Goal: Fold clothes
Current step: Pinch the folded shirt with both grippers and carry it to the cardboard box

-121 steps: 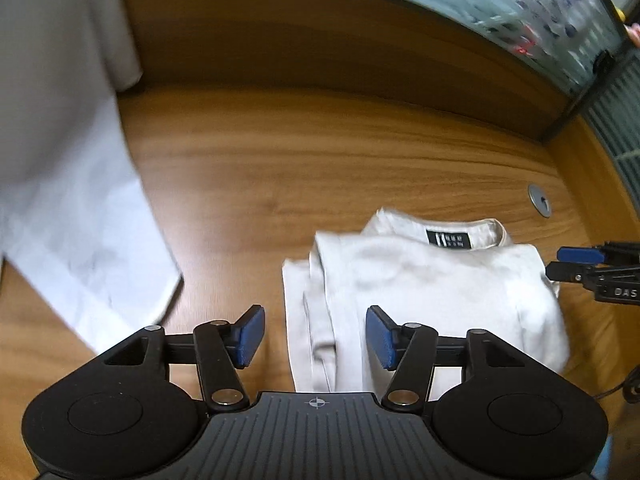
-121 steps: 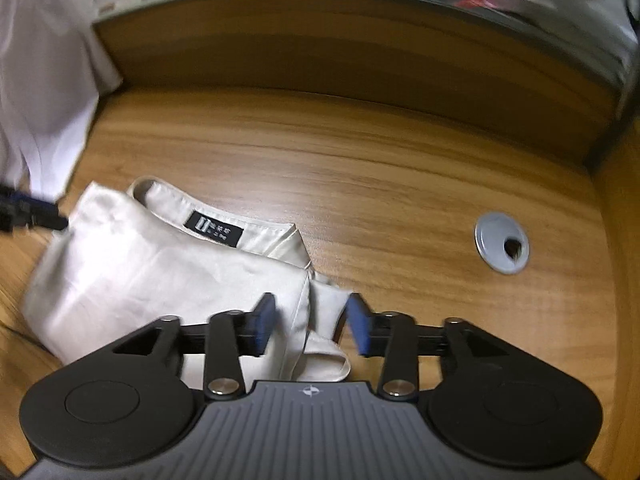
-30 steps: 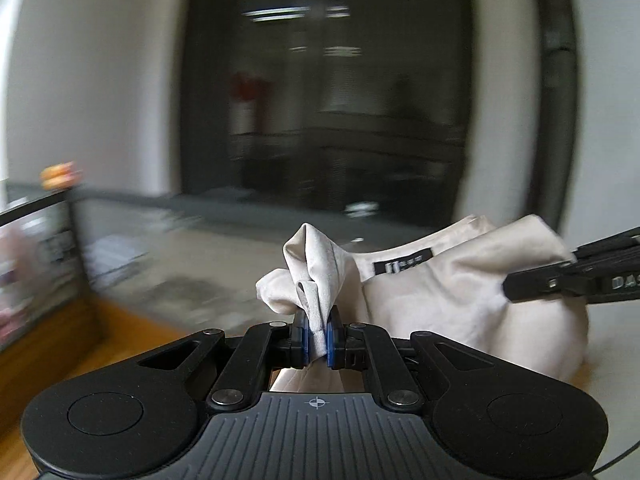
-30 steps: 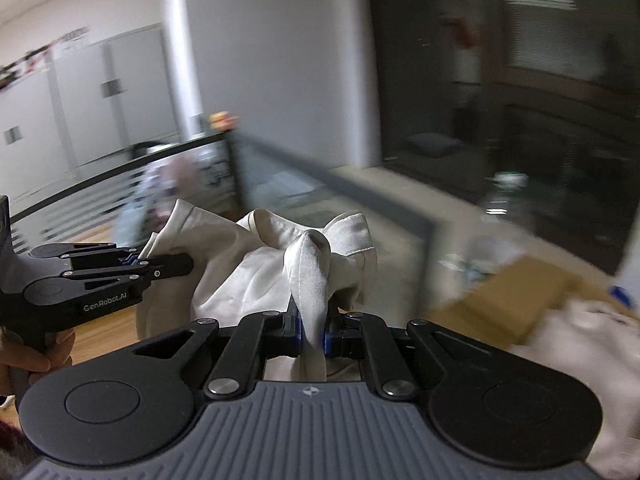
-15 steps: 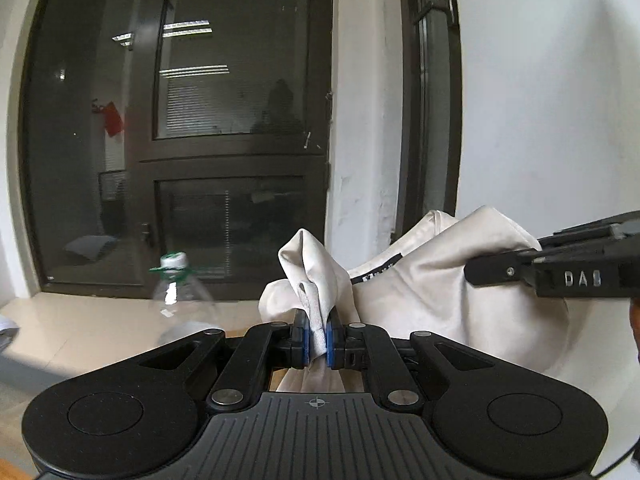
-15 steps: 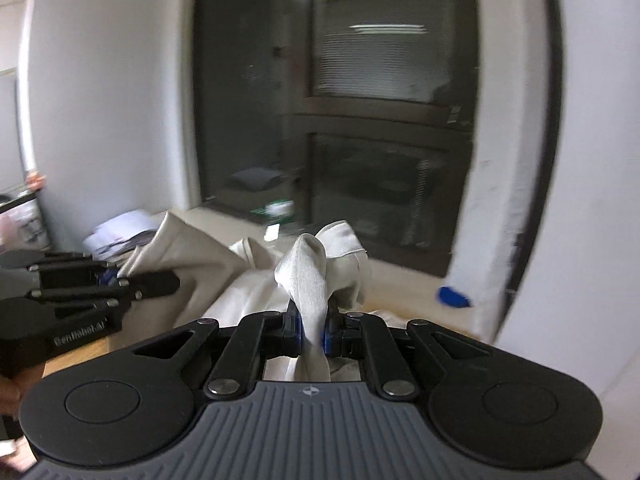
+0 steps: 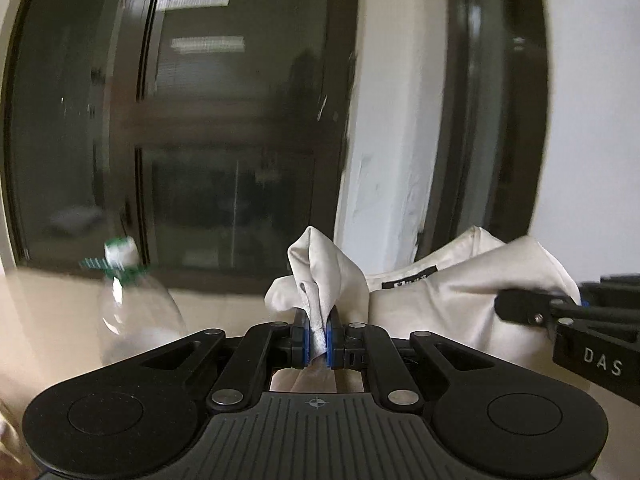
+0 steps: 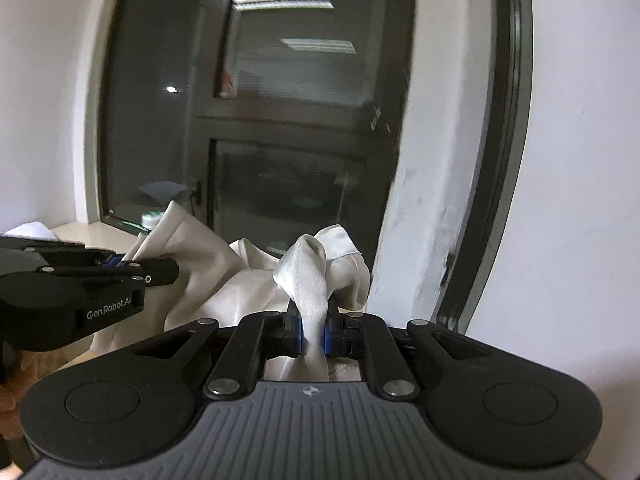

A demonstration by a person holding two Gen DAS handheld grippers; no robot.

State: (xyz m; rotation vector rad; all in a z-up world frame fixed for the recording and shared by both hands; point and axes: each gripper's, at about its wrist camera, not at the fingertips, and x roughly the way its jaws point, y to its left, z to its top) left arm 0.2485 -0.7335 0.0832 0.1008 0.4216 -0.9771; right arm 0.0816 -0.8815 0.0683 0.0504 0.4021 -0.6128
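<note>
A folded cream shirt (image 7: 452, 300) with a black neck label hangs in the air between both grippers. My left gripper (image 7: 317, 338) is shut on a bunched edge of the shirt. My right gripper (image 8: 313, 330) is shut on the opposite bunched edge of the shirt (image 8: 248, 280). The right gripper shows at the right edge of the left wrist view (image 7: 568, 312); the left gripper shows at the left of the right wrist view (image 8: 120, 264). Both cameras point toward a wall and dark windows, not the desk.
A clear plastic bottle (image 7: 132, 304) with a green cap stands on a pale ledge (image 7: 48, 320) under a dark window (image 7: 200, 140). A white wall pillar (image 8: 424, 200) lies ahead. White paper or cloth (image 8: 36, 230) lies on the ledge at left.
Both grippers closed on the shirt's edges and lifted it off the wooden desk. In the last second they swung with it toward the windows; the view keeps panning sideways.
</note>
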